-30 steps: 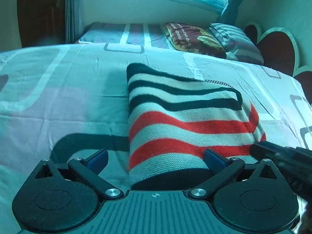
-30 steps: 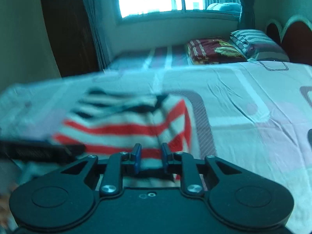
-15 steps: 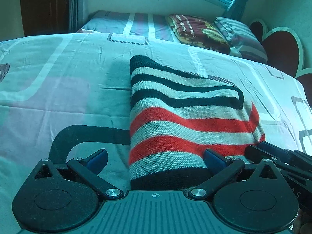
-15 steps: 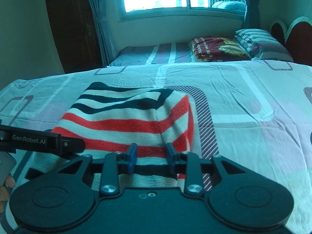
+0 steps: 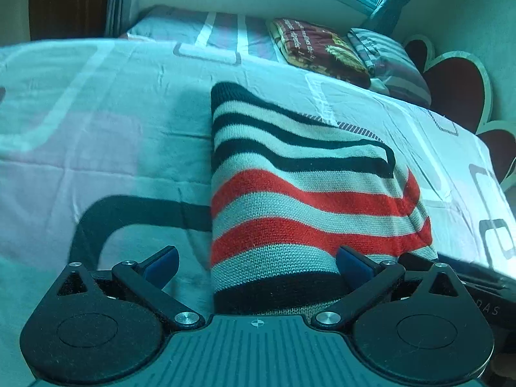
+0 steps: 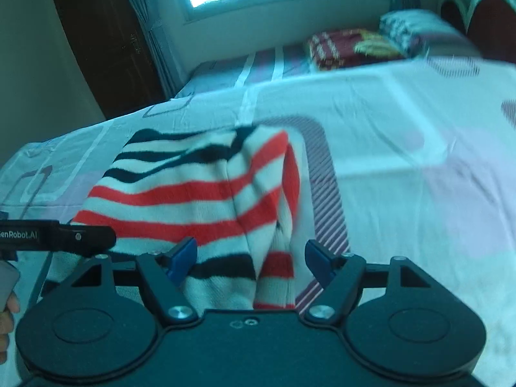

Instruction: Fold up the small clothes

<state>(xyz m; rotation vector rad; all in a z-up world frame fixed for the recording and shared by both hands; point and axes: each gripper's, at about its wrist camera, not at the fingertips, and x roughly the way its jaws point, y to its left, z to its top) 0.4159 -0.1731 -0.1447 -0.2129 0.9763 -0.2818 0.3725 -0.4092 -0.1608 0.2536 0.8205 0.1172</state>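
Note:
A folded knit sweater [image 5: 306, 193] with black, red and cream stripes lies on the bed sheet [image 5: 96, 148]. My left gripper [image 5: 256, 262] is open wide over the sweater's near left corner, and its blue pads [image 5: 161, 262] stand clear of the cloth. The right wrist view shows the same sweater [image 6: 193, 193], blurred. My right gripper [image 6: 251, 258] hovers at its near right edge. Its jaws are opening, with the folded edge between them and the pads [image 6: 183, 256] not pressing on it. The left gripper's finger [image 6: 64, 237] crosses the left side of that view.
The patterned sheet [image 6: 403, 161] spreads wide to the right of the sweater. A second bed [image 5: 209, 32] carries a dark red folded blanket [image 5: 319, 48] and a striped pillow [image 5: 387, 61]. A heart-shaped headboard [image 5: 458, 80] stands at the far right. A person's fingers [image 6: 6, 316] show at the left.
My right gripper's jaws have gone from nearly shut on the sweater's edge to wide apart, and that view has rolled and blurred. The left gripper stays open, tipped slightly further down.

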